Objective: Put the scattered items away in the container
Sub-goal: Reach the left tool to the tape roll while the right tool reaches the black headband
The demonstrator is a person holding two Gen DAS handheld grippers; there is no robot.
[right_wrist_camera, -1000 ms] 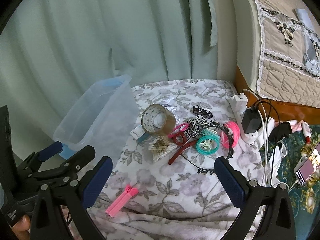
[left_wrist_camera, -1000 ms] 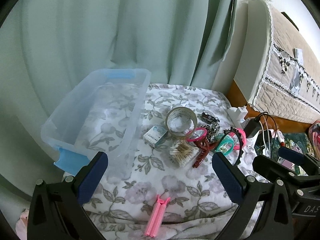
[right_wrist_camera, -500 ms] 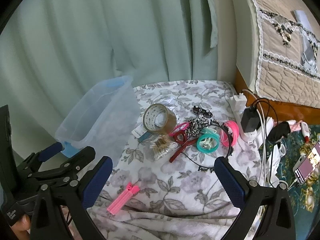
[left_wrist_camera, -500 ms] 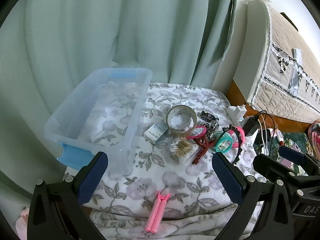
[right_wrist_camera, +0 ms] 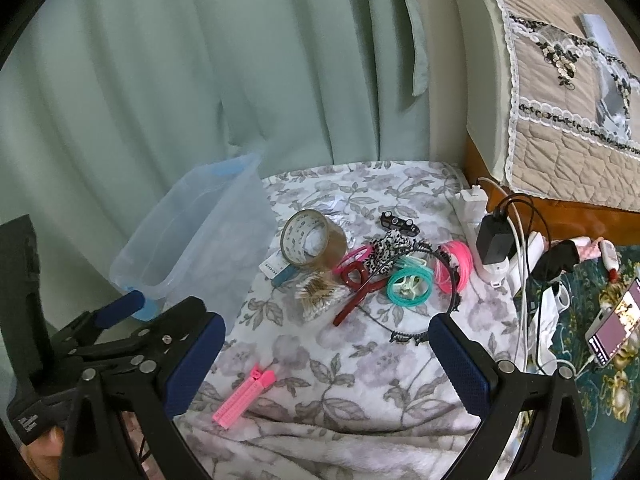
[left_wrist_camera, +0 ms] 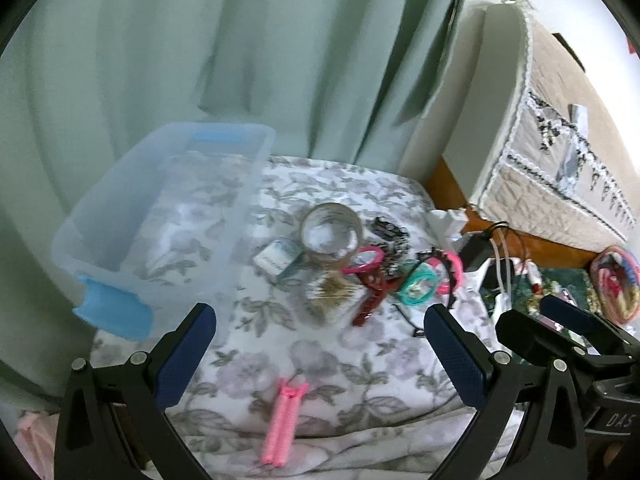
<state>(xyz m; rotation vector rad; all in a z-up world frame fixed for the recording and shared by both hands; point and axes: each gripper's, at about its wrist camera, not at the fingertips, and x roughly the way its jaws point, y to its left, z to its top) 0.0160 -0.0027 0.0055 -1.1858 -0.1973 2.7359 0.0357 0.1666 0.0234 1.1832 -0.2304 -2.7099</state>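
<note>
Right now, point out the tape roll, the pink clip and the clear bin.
tape roll (right_wrist_camera: 314,242), right wrist view, on its brown outer band.
pink clip (right_wrist_camera: 244,396), right wrist view, mid-length of its ridged body.
clear bin (left_wrist_camera: 240,208), left wrist view, on its right side wall.

Soft daylight, fisheye-warped dark edges, motion blur in left view.
</note>
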